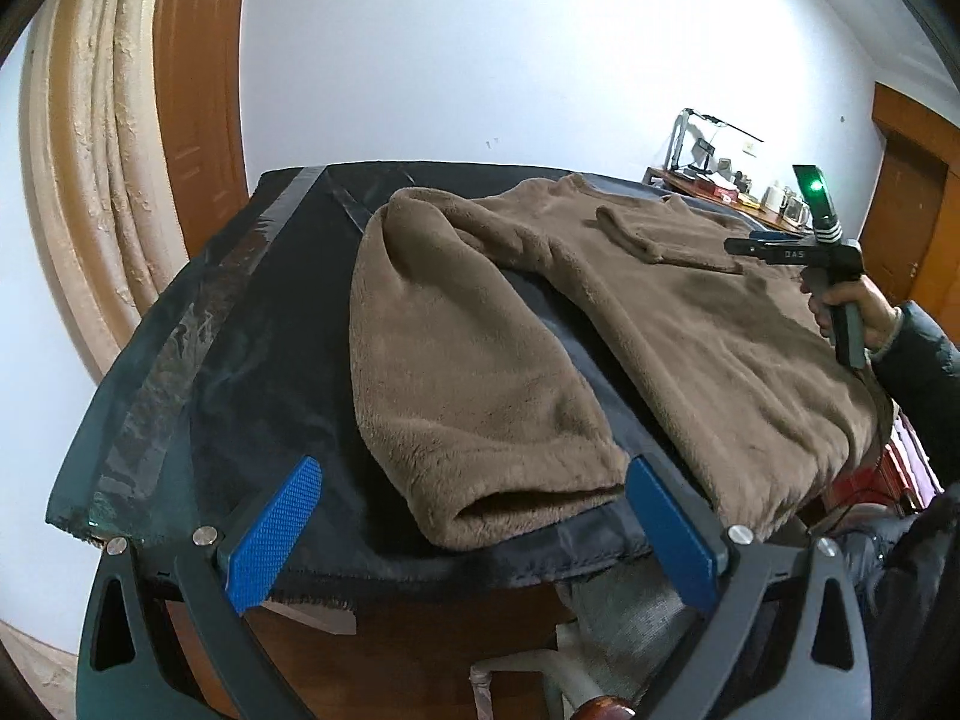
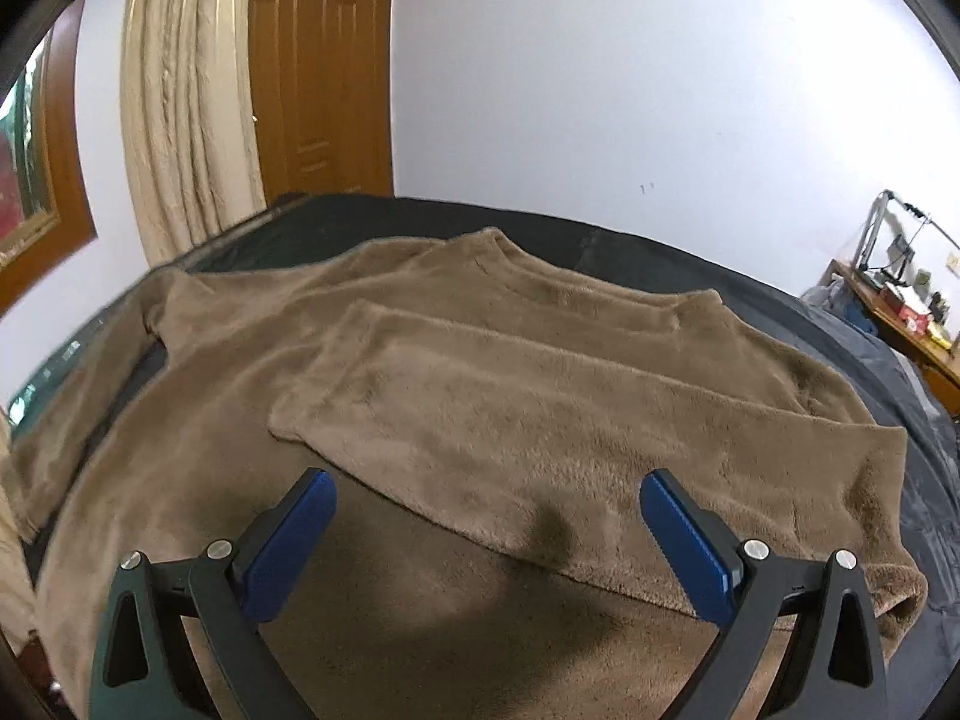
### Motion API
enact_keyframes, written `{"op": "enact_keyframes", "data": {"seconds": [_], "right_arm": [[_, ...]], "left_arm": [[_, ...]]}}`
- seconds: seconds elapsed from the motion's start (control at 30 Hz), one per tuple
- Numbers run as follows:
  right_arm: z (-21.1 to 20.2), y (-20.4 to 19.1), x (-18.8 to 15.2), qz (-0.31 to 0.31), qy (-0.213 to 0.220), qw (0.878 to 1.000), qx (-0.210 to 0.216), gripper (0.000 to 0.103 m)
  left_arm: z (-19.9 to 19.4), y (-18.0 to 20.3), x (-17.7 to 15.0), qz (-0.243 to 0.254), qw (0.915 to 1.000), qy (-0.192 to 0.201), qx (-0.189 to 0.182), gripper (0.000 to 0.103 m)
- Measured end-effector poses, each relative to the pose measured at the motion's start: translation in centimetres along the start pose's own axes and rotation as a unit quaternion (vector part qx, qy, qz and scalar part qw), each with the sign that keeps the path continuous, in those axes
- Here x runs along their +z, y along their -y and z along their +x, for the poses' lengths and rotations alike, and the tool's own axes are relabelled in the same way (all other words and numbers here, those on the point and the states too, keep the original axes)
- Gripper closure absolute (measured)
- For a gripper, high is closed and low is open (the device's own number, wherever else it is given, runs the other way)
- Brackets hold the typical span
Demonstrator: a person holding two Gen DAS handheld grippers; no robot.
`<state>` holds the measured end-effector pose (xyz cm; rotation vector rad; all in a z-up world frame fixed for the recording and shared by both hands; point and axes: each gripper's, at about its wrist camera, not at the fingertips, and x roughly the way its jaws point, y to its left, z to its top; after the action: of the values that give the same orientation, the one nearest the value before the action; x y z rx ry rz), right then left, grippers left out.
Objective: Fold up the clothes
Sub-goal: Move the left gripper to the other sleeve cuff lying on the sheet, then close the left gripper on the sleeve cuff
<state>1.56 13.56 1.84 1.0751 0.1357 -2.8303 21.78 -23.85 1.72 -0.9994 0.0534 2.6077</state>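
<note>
Brown fleece sweater [image 2: 480,372] spread flat on a dark-covered table [image 1: 252,324]. The left gripper [image 1: 474,522] has its jaws spread wide and empty; the cuff of the unfolded sleeve [image 1: 480,396] lies between them, just ahead of the blue pads [image 1: 273,534]. The right gripper [image 2: 486,540] is likewise released, holding nothing, above the sweater body; the other sleeve [image 2: 540,420], folded across the chest, lies directly beyond its jaws.

Left gripper [image 1: 474,531]: black frame arms, blue textured pads [image 1: 273,540], silver screws [image 1: 205,536]. Right gripper [image 2: 487,546]: same build; green light [image 1: 813,186], white stripes, "DAS" marking. Dark sleeve [image 1: 921,369] beside its handle.
</note>
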Motion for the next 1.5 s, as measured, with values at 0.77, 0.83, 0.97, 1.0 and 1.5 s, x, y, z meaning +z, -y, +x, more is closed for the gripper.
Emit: {"op": "enact_keyframes", "data": {"seconds": [0.77, 0.83, 0.97, 1.0, 1.5], "right_arm": [[1.2, 2.7, -1.4, 0.068, -0.015, 0.998, 0.003, 0.000], [1.2, 2.7, -1.4, 0.068, -0.017, 0.998, 0.002, 0.000], [1.2, 2.3, -1.4, 0.060, -0.018, 0.998, -0.001, 0.000], [1.2, 2.3, -1.4, 0.059, -0.018, 0.998, -0.001, 0.000], [1.3, 3.0, -1.5, 0.069, -0.022, 0.997, 0.002, 0.000]], "left_arm": [[1.6, -1.5, -1.9, 0.018, 0.9994, -0.027, 0.012, 0.027], [1.7, -1.7, -1.8, 0.009, 0.9996, -0.025, 0.011, 0.028], [2.3, -1.3, -1.7, 0.011, 0.9995, -0.028, 0.012, 0.036], [2.4, -1.2, -1.7, 0.013, 0.9994, -0.029, 0.012, 0.037], [3.0, -1.6, -0.5, -0.035, 0.9992, -0.013, 0.017, 0.080]]}}
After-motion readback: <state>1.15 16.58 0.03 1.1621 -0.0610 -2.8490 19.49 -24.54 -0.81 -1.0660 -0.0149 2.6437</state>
